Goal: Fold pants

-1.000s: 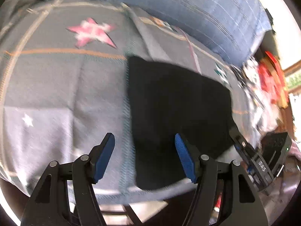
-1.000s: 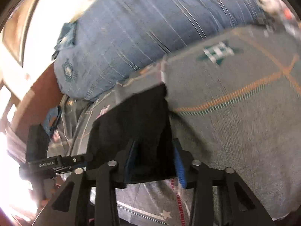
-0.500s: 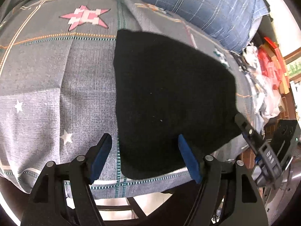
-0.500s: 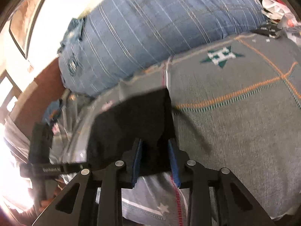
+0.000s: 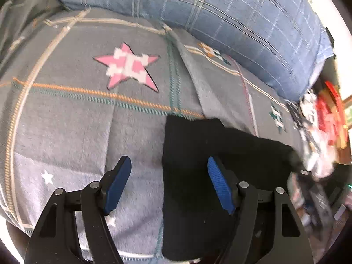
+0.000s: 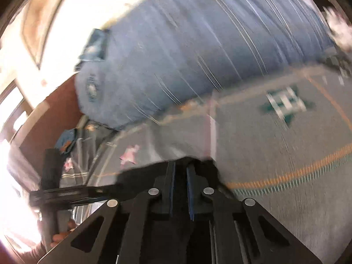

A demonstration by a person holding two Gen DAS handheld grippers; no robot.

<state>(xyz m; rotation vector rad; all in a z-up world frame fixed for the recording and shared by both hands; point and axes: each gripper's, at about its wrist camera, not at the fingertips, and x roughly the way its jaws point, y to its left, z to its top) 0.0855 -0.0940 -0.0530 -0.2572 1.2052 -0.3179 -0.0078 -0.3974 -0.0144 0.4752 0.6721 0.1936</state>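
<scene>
The black pants [image 5: 211, 167] lie folded on the grey patterned blanket [image 5: 77, 121], hanging over its near edge. My left gripper [image 5: 169, 165] is open, its fingers astride the pants' left edge, holding nothing. My right gripper [image 6: 180, 171] is shut on the right edge of the black pants [image 6: 140, 176]; this view is blurred by motion. The left gripper shows at the left of the right wrist view [image 6: 63, 195].
A blue plaid pillow [image 5: 231, 22] lies along the back of the blanket. A pink star patch [image 5: 127, 66] is left of centre. Cluttered red and white items [image 5: 321, 123] sit at the right.
The right gripper's jaws closed further on the pants' edge and pulled it. The pants now cover less of the blanket in the left wrist view. The left gripper stayed open.
</scene>
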